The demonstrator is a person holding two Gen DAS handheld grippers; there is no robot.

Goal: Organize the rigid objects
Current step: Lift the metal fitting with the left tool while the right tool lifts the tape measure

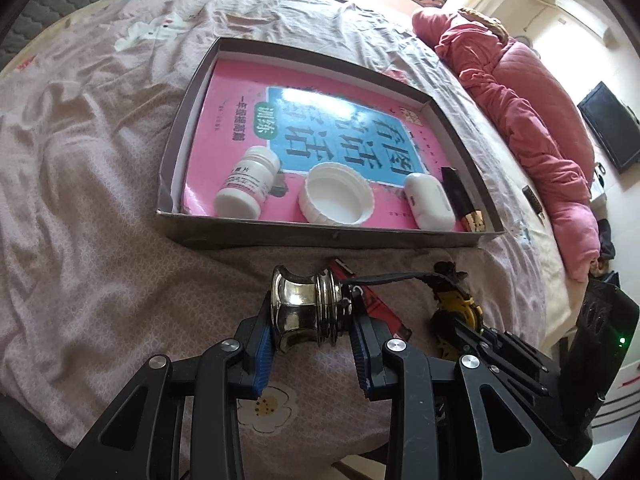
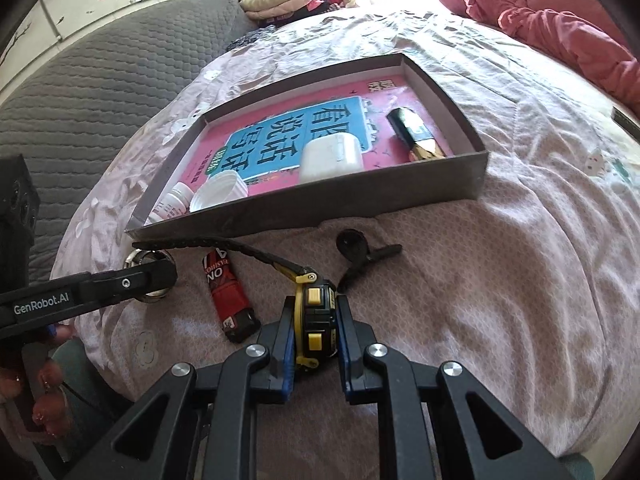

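Note:
My left gripper is shut on a shiny metal spool-shaped knob, held just above the pink bedsheet in front of the box. My right gripper is shut on a yellow and black tape measure, whose black strap trails left toward the box wall. The shallow grey box holds a pink book, a white pill bottle, a white cap, a white earbud case and a black and gold lipstick.
A red and black lighter lies on the sheet between the two grippers. A black clip-like piece lies right of the tape measure. A pink quilt is bunched along the far right of the bed, and a grey pillow sits at the left.

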